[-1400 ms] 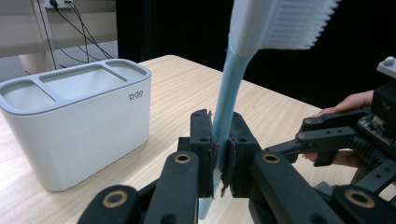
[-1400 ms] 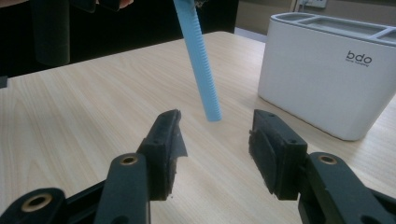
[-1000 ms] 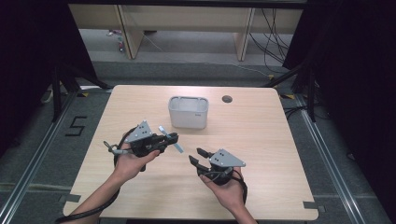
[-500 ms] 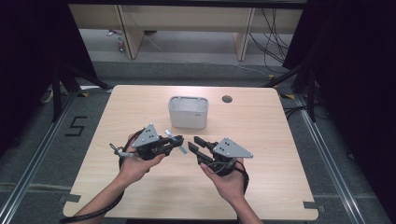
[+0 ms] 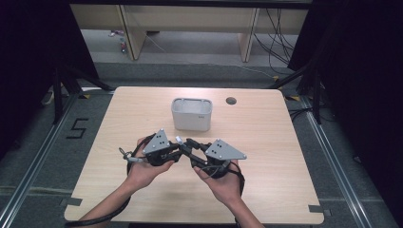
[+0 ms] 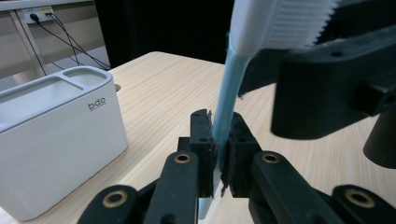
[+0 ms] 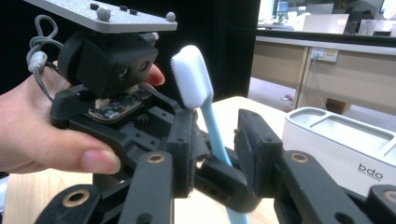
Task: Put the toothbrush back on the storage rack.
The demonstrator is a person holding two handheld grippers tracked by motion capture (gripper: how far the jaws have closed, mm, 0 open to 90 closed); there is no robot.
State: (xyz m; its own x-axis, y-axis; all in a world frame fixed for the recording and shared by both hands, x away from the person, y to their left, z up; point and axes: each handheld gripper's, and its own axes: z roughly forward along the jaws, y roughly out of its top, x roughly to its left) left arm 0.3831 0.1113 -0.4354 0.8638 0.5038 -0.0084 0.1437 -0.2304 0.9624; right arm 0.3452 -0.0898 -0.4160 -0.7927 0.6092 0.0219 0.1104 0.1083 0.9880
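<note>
Toothbrush [image 6: 225, 105], light, stiff and slick, sits pinched mid-handle by left claw [image 6: 218, 154]; right claw [image 7: 215, 154], spread around the handle at 3 o'clock, should grip there too.

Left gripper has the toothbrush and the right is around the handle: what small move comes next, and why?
Probably close the right gripper on the toothbrush: its jaws straddle the blue handle with gaps on both sides, while the left gripper is clamped on it. Then the left can release, toward the white holder.
</note>
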